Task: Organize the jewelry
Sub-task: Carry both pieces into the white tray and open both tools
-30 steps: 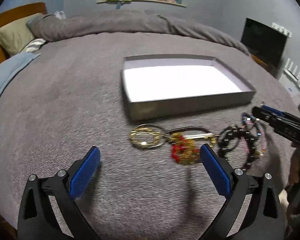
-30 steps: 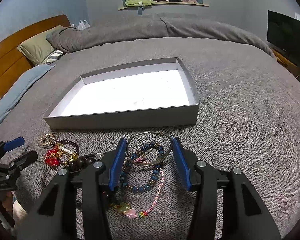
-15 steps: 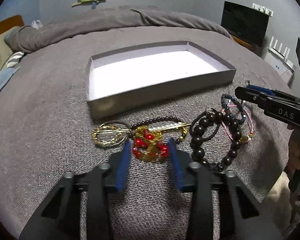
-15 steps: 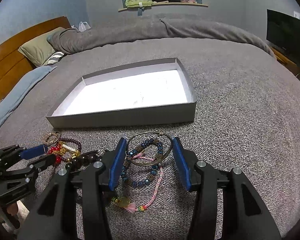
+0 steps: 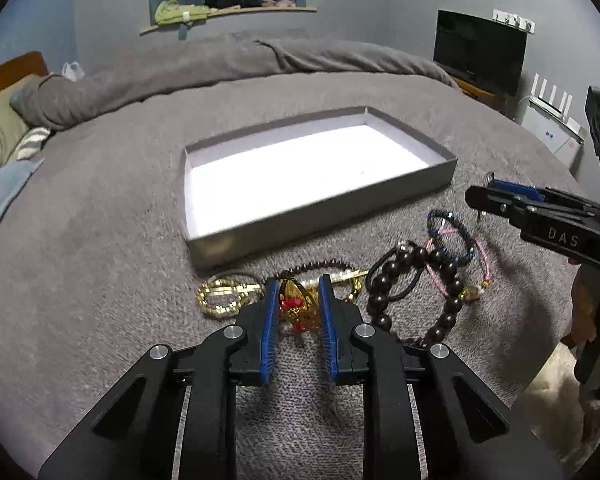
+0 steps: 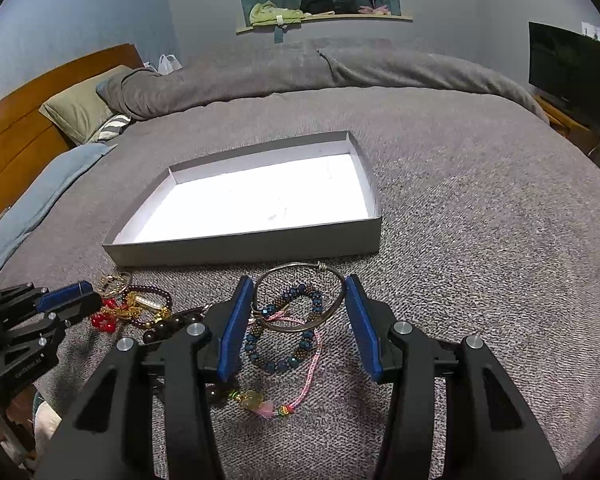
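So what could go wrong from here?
The left gripper, jaws just closing, has the gold-and-red piece between its pads, but that piece overlaps the garnet strand; lifting may drag it along. The right gripper brackets a wire bangle lying over the blue bead bracelet and pink cord, which could snag.

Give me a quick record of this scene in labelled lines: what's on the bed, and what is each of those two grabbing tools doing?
Setting: grey bed cover
Container: shallow grey box, nothing visible inside
Left gripper: fingers have just been closing around the gold and red bracelet
Right gripper: fingers either side of the metal bangle, contact unclear
Other jewelry: dark bead bracelet, blue bead bracelet, pink cord bracelet, gold ring-shaped piece
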